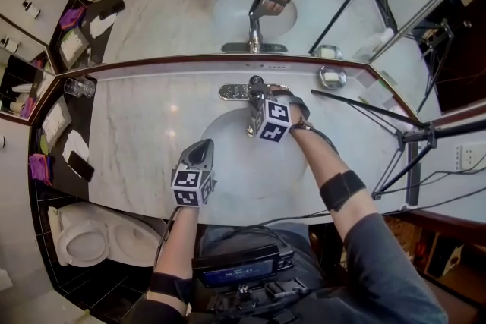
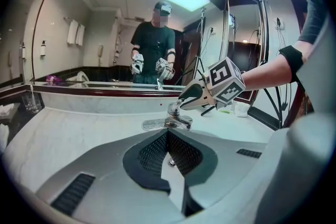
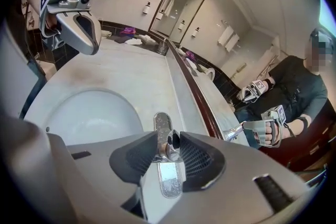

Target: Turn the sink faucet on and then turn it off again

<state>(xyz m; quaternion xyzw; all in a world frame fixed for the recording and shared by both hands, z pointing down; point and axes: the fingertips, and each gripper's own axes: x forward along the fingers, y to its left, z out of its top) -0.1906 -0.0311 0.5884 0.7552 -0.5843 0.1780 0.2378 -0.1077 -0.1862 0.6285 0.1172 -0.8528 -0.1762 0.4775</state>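
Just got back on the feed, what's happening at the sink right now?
A person is working the sink faucet with two handheld tools. The right tool has its jaws closed on the faucet handle, one pad on each side. The left tool is shut and empty, held over the near side of the basin. No running water shows, so the faucet looks off at this moment.

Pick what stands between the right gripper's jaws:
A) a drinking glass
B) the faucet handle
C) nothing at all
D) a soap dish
B: the right gripper view shows the right gripper with the chrome faucet handle clamped between its jaws.
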